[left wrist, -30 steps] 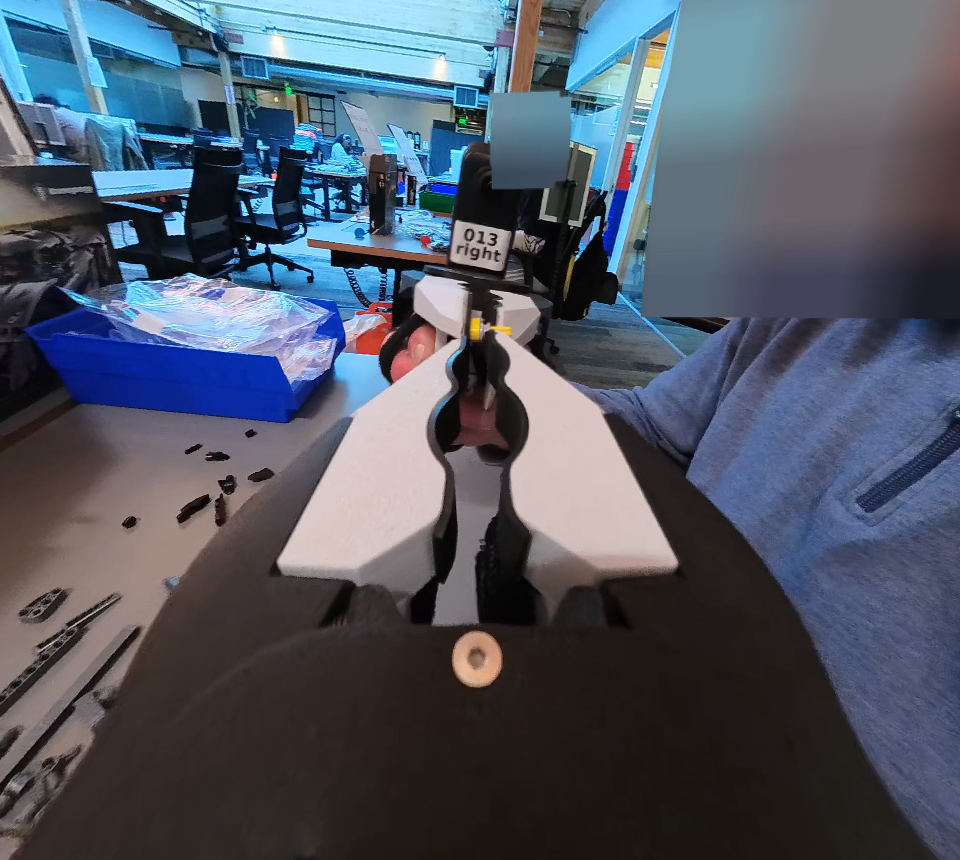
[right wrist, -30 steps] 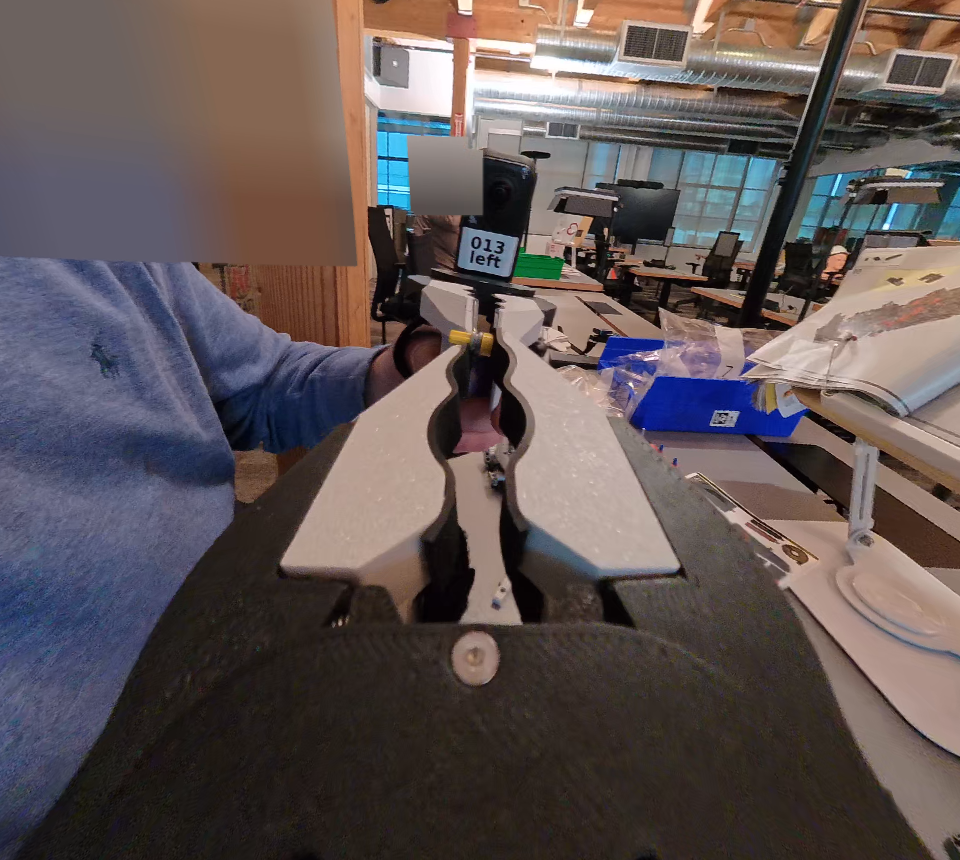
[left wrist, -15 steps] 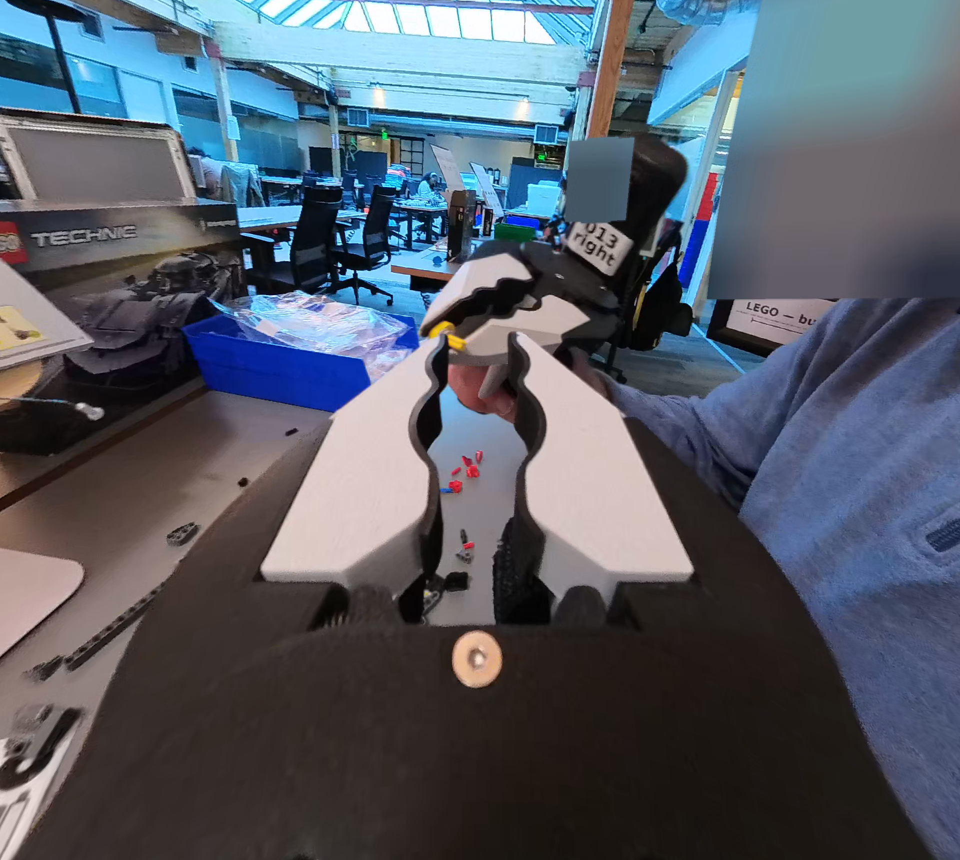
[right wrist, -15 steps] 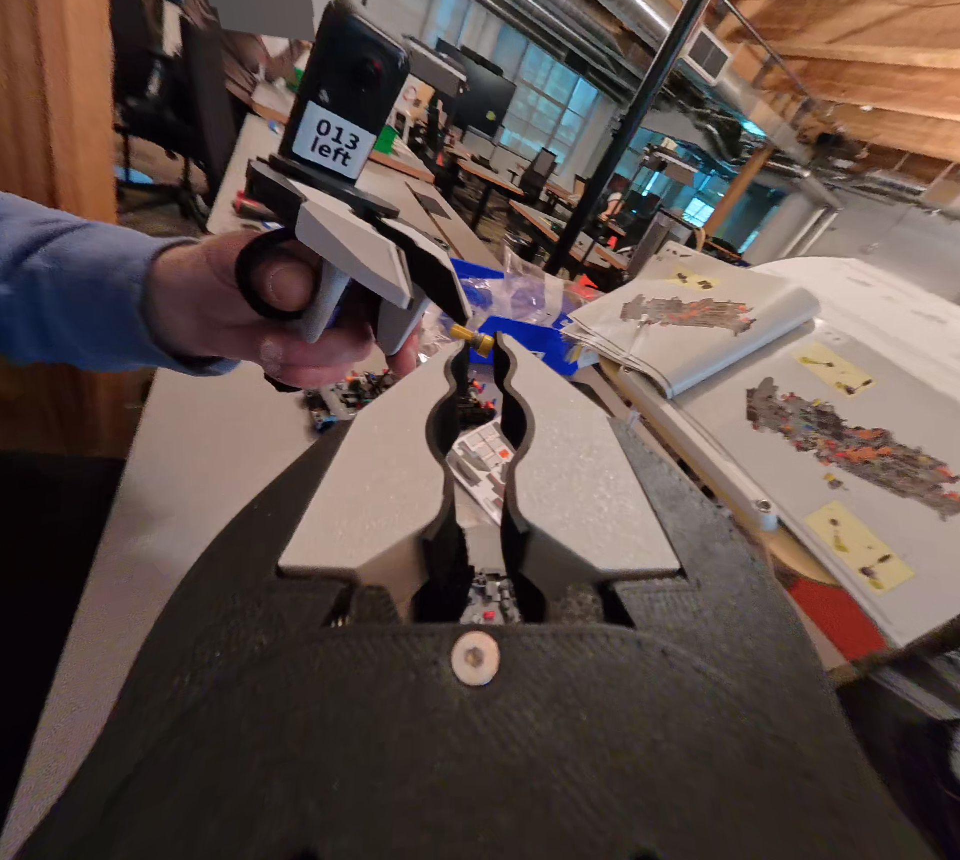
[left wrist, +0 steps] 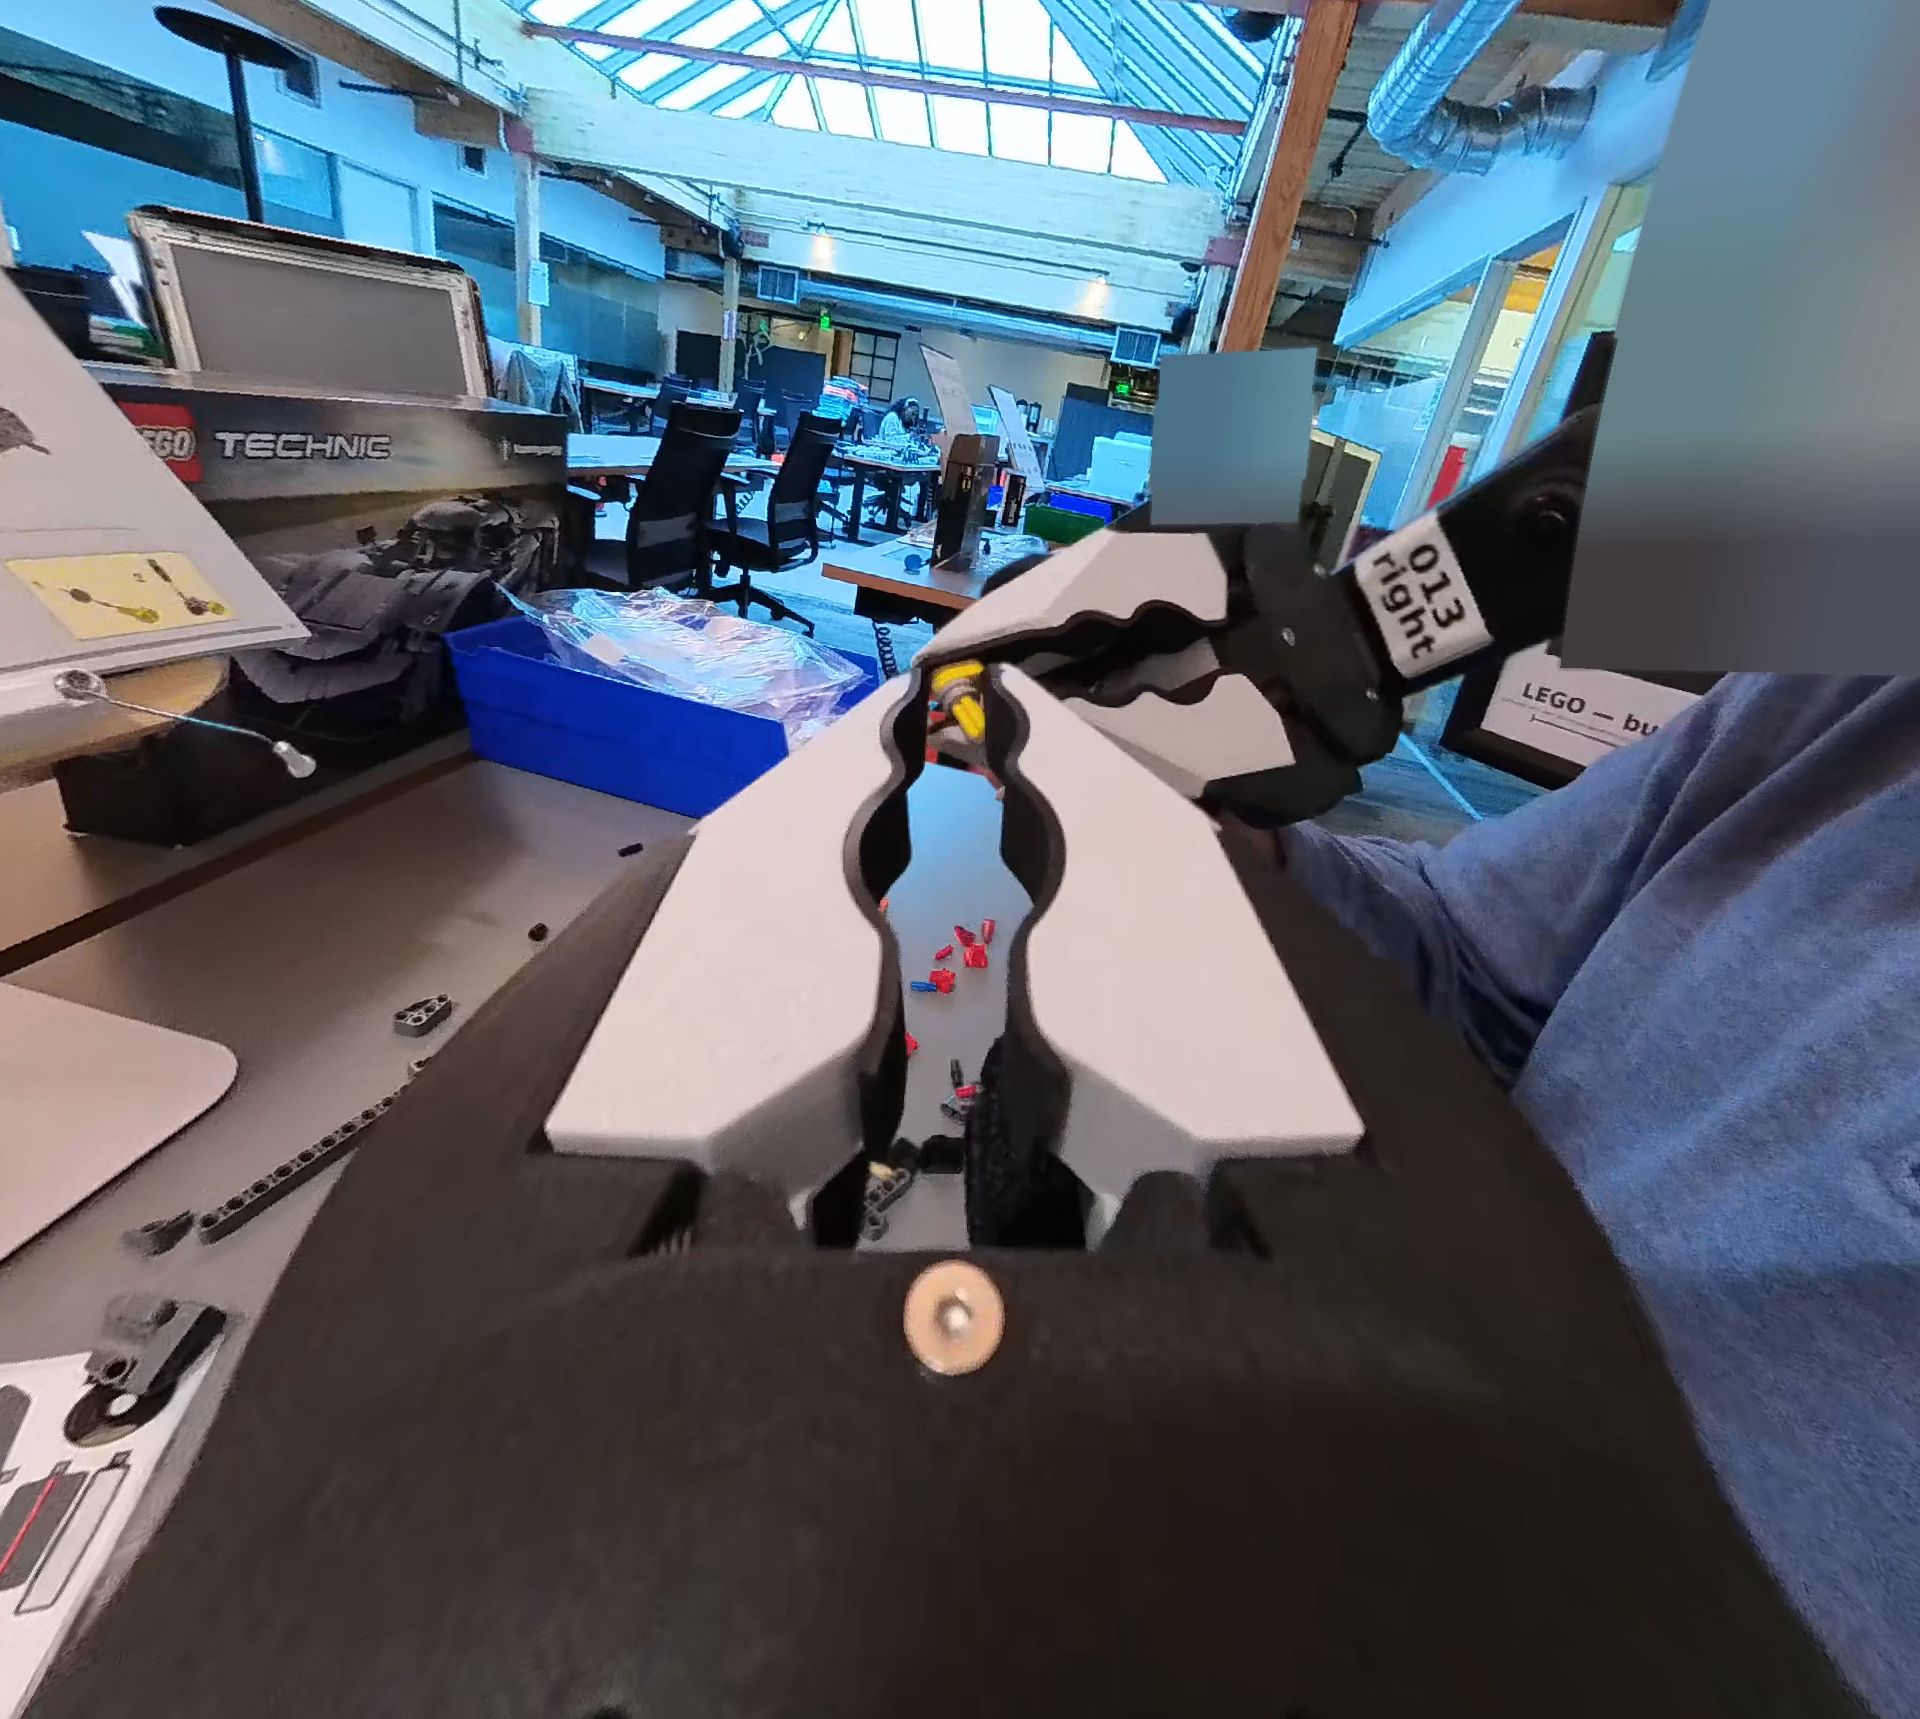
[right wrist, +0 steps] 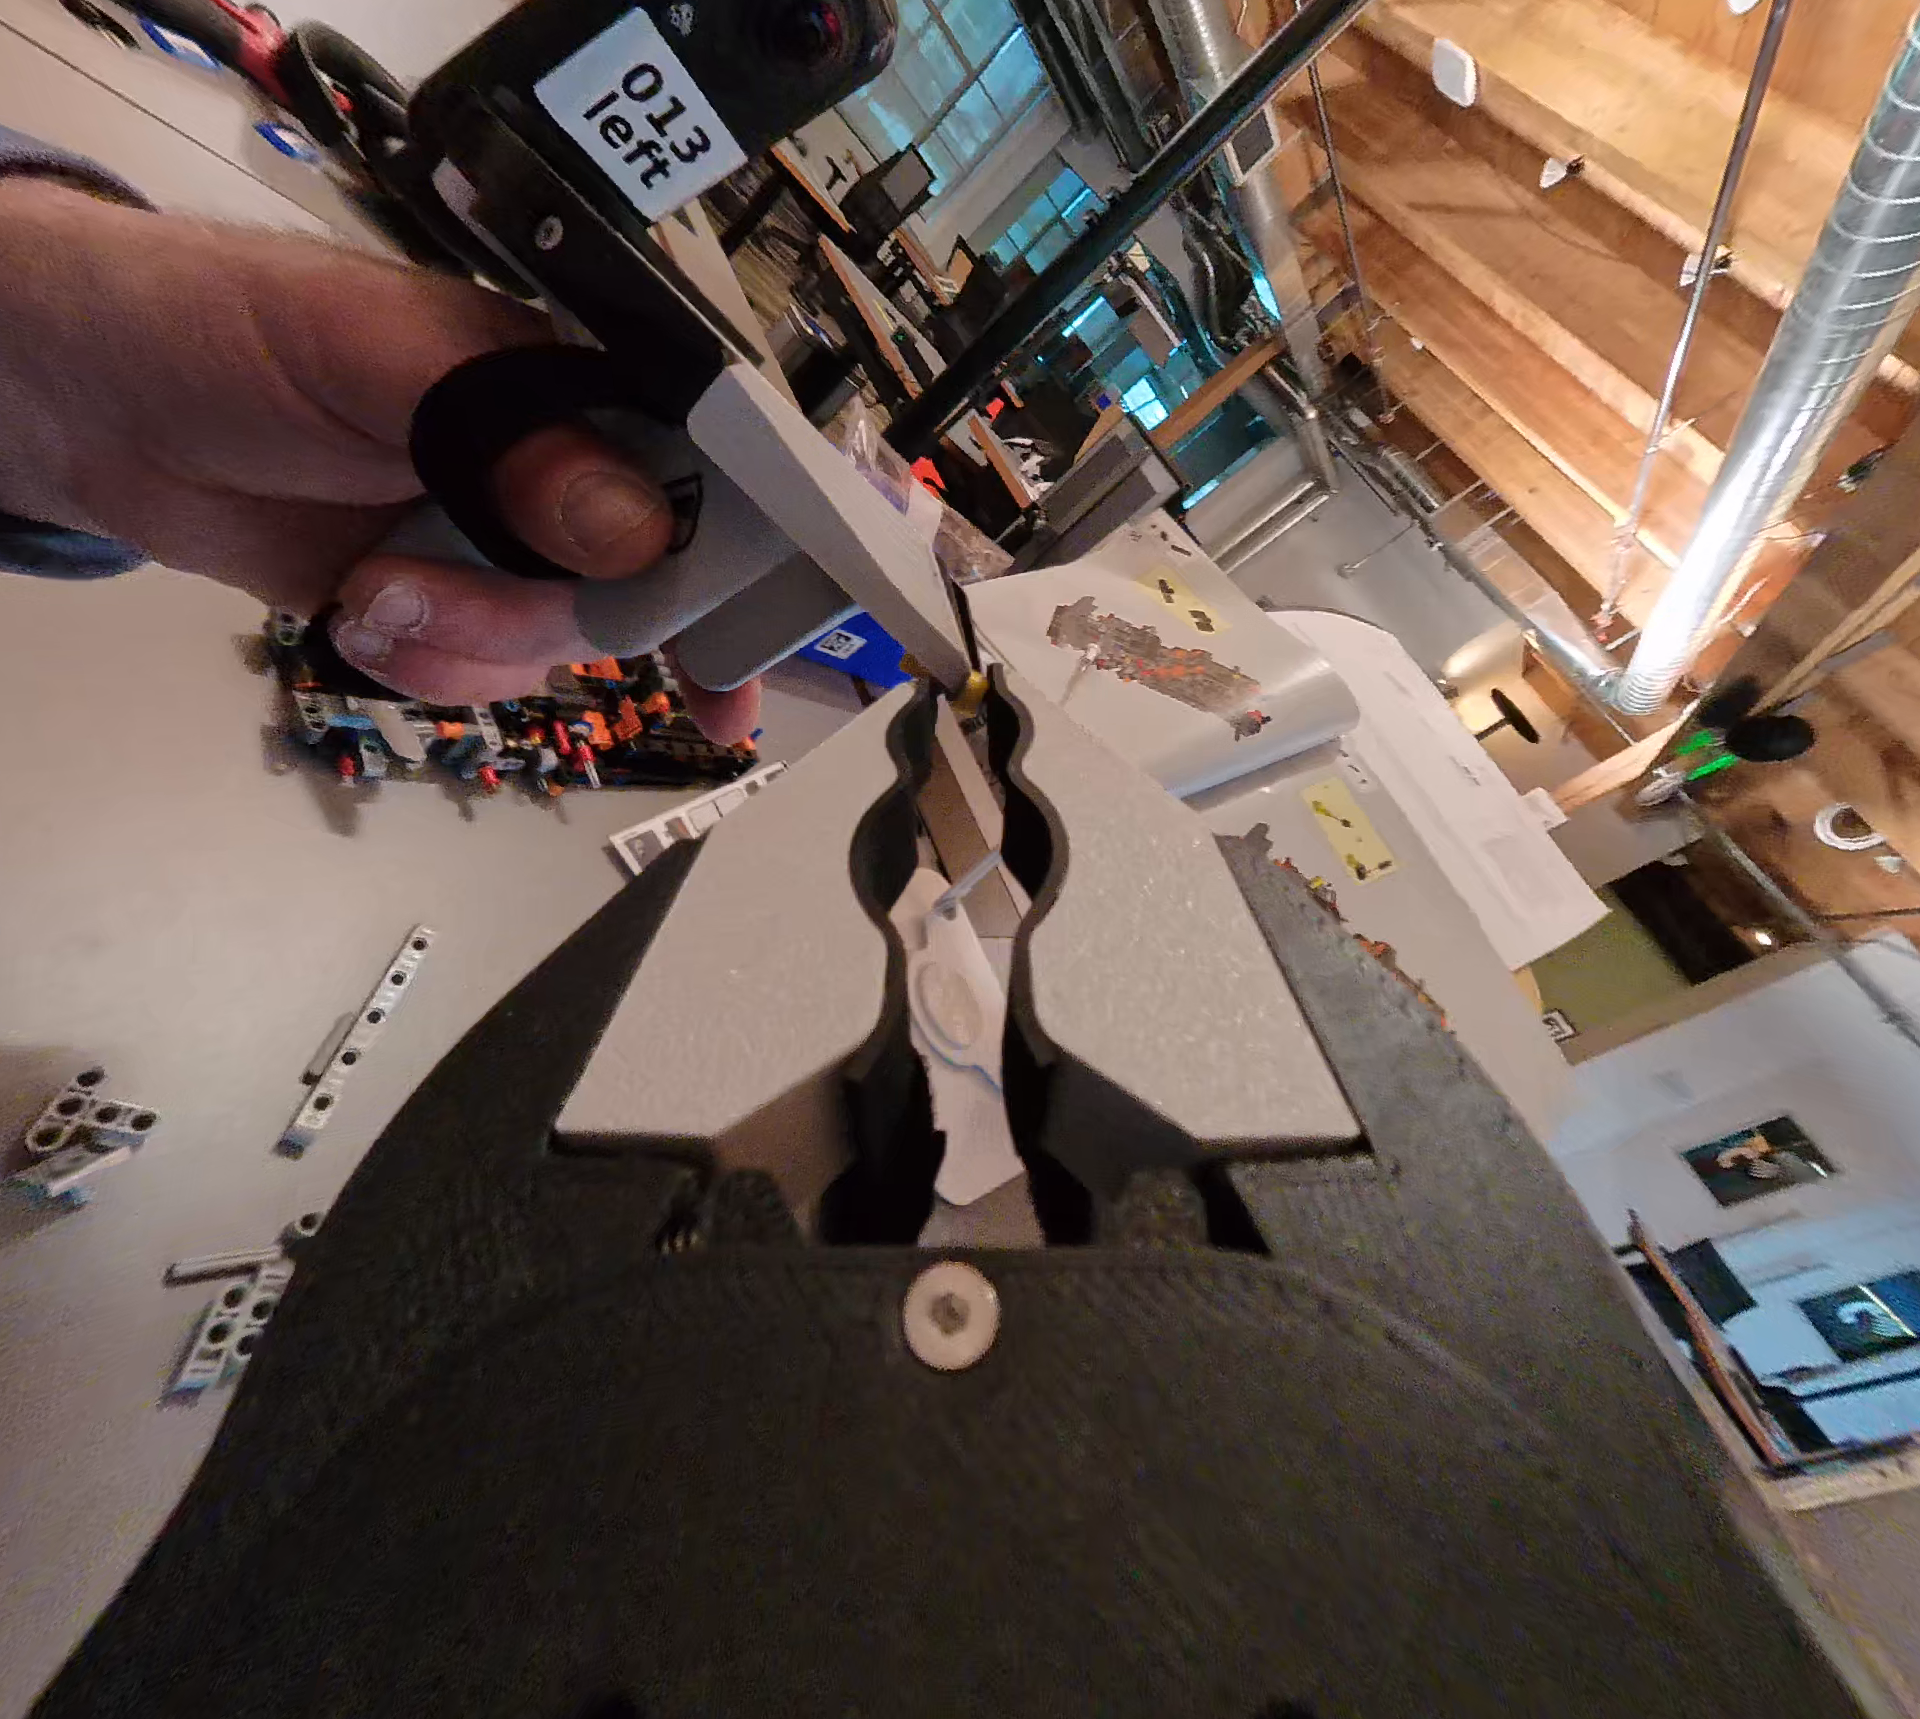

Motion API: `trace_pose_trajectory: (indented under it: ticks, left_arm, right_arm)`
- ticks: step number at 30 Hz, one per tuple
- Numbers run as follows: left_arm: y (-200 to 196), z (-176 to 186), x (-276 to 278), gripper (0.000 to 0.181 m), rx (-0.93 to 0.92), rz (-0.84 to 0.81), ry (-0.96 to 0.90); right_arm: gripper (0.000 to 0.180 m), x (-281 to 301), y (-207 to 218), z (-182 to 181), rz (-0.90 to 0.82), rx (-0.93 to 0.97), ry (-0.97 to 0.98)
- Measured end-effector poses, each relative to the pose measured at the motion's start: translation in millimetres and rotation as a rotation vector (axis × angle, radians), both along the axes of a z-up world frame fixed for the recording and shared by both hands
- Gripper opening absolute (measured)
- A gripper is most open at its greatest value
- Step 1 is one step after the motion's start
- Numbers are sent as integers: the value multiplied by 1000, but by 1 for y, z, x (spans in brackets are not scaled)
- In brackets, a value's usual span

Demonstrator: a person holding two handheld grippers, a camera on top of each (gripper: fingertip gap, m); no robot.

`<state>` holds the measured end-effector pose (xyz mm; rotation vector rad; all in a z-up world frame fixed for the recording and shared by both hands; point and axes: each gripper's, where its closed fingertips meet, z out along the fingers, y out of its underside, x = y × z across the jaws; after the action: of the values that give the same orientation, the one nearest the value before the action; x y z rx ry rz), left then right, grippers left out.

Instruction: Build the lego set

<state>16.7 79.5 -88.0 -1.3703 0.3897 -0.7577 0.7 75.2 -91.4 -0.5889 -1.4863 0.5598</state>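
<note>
While both grippers meet tip to tip above the grey table (left wrist: 436,900), a small yellow pin (left wrist: 958,701) sits right where their fingertips cross. In the left wrist view the left gripper (left wrist: 961,713) has its jaws drawn close around the pin, whose long axis runs roughly up and down, slightly tilted, its top toward the right gripper (left wrist: 940,656) that reaches in from the right with its fingers lying nearly level. That gripper's jaws are also nearly together at the pin's upper end; whether one or both truly pinch it, I cannot tell. In the right wrist view the pin (right wrist: 971,690) shows as a yellow stub at the fingertips of the right gripper (right wrist: 961,701), with the left gripper (right wrist: 951,661) slanting down onto it, held by a hand (right wrist: 312,443). Below lie red pieces (left wrist: 961,947), a dark partly built model (right wrist: 499,729), grey beams (right wrist: 358,1041), a blue bin (left wrist: 613,734) of plastic bags and open instruction pages (right wrist: 1164,661).
</note>
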Motion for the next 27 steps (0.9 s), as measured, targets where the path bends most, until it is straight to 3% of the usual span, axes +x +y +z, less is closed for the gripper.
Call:
trace_pose_trajectory:
  ticks: [27]
  left_arm:
    - [11,-15,-3,8,-30,-43,15]
  right_arm:
    - [7,-4,12,-15,-36,23,-63]
